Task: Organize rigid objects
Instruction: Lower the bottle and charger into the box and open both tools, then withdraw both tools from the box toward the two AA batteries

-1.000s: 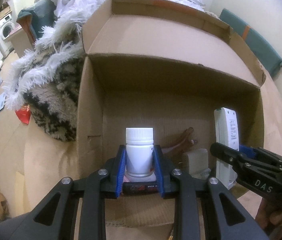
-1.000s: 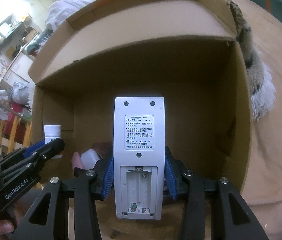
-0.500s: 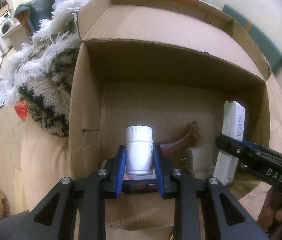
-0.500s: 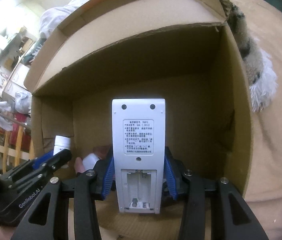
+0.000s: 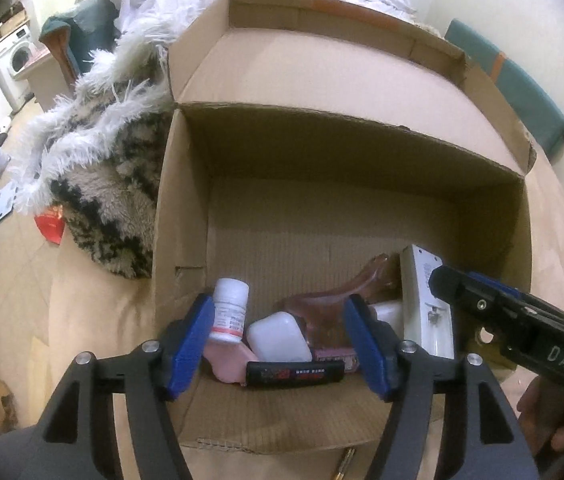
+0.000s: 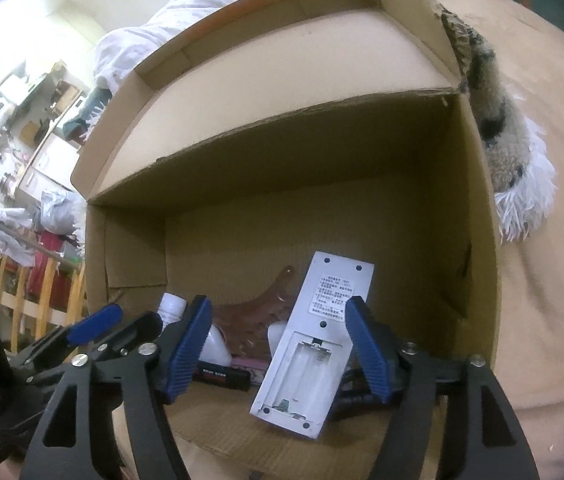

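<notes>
Both hand-held tools are matte black plastic with triangular cut-outs in their two forked arms. The left gripper [image 5: 279,344] carries ribbed blue pads on its jaws and round silver screws at the arm joints. The right gripper [image 6: 277,346] matches it: blue pads, silver screws, black frame. Seen from the left wrist view, its side bears white letters "DAS".

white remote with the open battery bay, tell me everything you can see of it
The flat white plastic remote lies back side up, tilted, in the brown cardboard box. A printed label sits below two screw holes; the battery bay is uncovered and empty, its contacts showing. Its lower end rests on the box floor, its upper end leans over other items. It sits between the right gripper fingers, which are opening and no longer press on it.
</notes>
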A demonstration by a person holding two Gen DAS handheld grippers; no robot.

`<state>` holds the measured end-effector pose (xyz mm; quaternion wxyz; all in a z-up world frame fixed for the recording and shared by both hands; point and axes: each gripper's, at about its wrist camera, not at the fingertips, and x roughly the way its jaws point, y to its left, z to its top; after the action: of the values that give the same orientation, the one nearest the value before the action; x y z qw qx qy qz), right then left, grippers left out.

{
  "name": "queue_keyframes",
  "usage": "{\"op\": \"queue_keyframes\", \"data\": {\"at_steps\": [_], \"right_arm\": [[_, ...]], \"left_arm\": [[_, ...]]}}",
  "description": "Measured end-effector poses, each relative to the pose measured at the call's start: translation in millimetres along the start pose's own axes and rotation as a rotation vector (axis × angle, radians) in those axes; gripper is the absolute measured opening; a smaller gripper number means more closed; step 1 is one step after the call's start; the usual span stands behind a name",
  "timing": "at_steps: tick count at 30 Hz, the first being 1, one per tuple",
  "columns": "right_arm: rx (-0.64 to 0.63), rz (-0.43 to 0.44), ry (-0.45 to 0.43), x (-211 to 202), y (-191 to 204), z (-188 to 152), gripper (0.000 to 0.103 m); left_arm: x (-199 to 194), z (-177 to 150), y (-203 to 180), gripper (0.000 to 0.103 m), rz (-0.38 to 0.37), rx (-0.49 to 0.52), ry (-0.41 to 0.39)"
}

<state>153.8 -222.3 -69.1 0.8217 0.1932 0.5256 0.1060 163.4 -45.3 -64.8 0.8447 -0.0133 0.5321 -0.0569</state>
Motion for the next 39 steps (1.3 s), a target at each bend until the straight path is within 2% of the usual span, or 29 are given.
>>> {"op": "queue_keyframes", "data": {"at_steps": [9,21,30,39], "right_arm": [[0.02,0.018,0.008,-4.4,-6.0,-4.6,0.084],[0.012,0.015,-0.008,-21.9,-9.0,-11.0,0.084],[-0.021,0.018,-0.061,-62.3,-5.9,-30.9,0.084],[-0.044,0.036,-0.055,-80.1,-4.6,-64.8,0.084]], "left_arm": [[-0.7,-3.7,-2.6,0.064,0.015,-0.001,0.013],[-32.7,-8.5,4.0,0.064,-0.003,-0.005,-0.013],[-66.4,-25.0,15.5,0.064,0.026,-0.016,-0.033],[-79.7,-56.5,31.3,0.064,0.035,-0.052,-0.032]]}}
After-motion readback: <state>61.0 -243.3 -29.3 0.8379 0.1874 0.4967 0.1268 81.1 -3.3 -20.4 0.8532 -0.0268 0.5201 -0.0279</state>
